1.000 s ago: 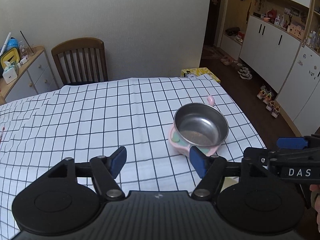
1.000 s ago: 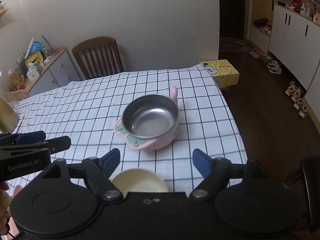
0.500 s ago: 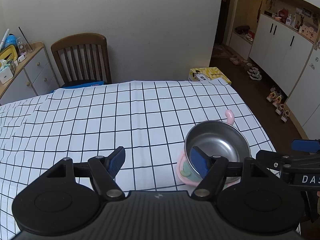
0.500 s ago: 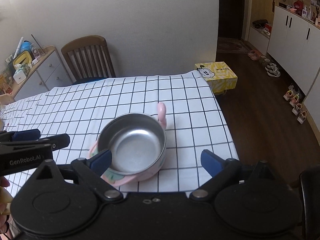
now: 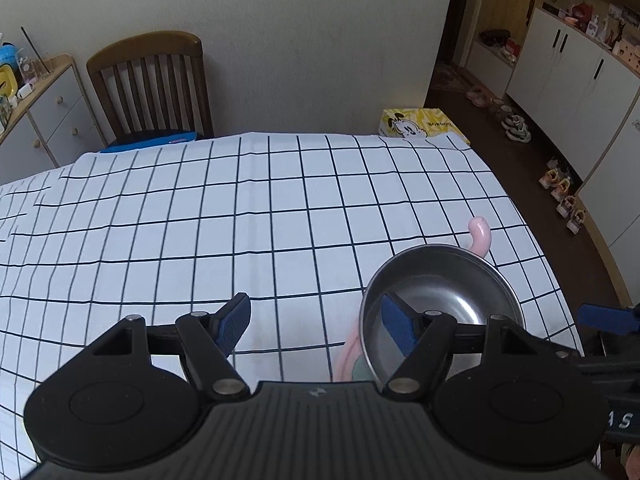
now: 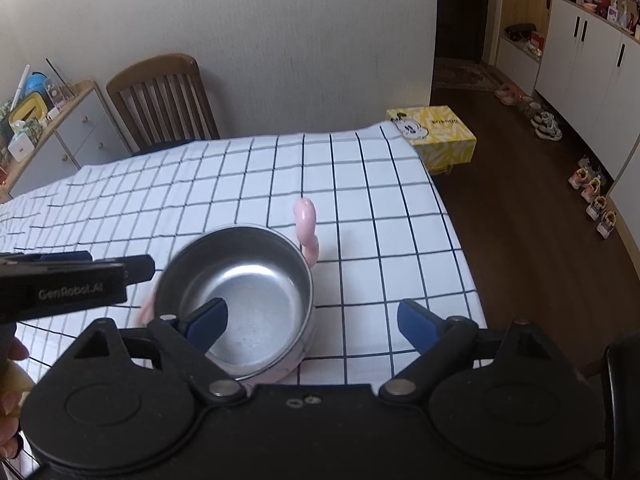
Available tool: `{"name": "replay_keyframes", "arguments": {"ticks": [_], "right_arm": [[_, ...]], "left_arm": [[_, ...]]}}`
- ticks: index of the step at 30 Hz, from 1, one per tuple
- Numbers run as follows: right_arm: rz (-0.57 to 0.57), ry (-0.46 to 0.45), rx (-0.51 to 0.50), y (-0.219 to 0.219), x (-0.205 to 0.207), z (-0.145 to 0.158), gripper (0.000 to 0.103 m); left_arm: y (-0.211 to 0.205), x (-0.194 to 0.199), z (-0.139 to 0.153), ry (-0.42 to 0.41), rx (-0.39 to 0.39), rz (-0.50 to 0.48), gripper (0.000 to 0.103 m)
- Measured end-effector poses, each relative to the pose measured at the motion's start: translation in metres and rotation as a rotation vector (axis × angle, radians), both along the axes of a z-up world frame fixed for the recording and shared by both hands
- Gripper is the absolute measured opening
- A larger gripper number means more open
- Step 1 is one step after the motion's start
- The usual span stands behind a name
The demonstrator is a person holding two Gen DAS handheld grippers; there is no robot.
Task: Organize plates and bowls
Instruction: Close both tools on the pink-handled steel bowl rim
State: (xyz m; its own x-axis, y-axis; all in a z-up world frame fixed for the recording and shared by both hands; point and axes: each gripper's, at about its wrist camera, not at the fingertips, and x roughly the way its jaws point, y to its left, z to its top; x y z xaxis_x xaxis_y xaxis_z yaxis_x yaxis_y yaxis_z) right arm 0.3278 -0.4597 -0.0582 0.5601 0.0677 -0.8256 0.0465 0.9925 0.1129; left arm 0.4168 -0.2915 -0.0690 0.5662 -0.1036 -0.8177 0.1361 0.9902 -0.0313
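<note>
One steel bowl (image 6: 240, 280) in pink holder, both grippers (image 5: 316, 322) (image 6: 312, 320) unclenched, empty.

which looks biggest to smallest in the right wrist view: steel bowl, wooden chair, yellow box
1. steel bowl, though it sits nearest the camera, which inflates it
2. wooden chair
3. yellow box
The chair is farther off, so its true size is surely larger.

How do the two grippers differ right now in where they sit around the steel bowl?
The left gripper has its right finger over the steel bowl and its left finger over bare tablecloth. The right gripper mirrors that: left finger over the bowl, right finger over cloth. The right gripper's jaws, just closing slightly, look wider. Both are open and hold nothing.
</note>
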Motion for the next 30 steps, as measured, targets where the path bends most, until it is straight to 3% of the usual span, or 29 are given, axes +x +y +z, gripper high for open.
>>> {"name": "replay_keyframes", "arguments": {"ticks": [11, 26, 30], "right_arm": [[-0.017, 0.032, 0.009, -0.003, 0.007, -0.022, 0.076], [-0.028, 0.049, 0.001, 0.005, 0.009, -0.026, 0.049], [-0.03, 0.059, -0.02, 0.009, 0.01, -0.027, 0.035]], "left_arm": [[-0.022, 0.006, -0.023, 0.022, 0.03, -0.042, 0.071], [-0.02, 0.01, -0.035, 0.081, 0.036, -0.022, 0.027], [-0.022, 0.007, -0.035, 0.08, 0.027, -0.032, 0.017]]}}
